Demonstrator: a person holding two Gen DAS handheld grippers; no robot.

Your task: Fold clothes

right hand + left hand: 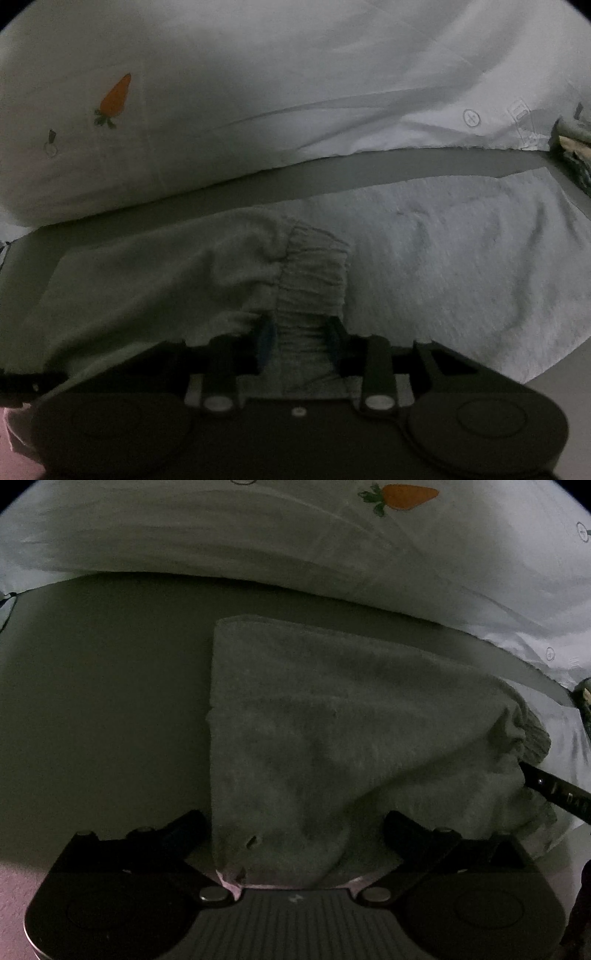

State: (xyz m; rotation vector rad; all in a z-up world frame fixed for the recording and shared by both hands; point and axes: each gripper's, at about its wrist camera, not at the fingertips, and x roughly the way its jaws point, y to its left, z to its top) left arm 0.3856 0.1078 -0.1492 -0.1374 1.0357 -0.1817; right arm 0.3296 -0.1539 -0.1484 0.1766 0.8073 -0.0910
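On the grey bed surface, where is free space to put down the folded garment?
Free: the grey sheet left of the garment, below the white duvet. A thin strip between garment and duvet also stays bare. Crowded: the right side, under the garment and the right gripper.

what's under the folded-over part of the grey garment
More of the same garment, spread flat on the grey sheet. Whatever lies beneath the folded flap itself is hidden.

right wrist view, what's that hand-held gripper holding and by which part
The right hand-held gripper grips the grey garment by its gathered elastic band, fingers closed on either side of the ribbed fabric.
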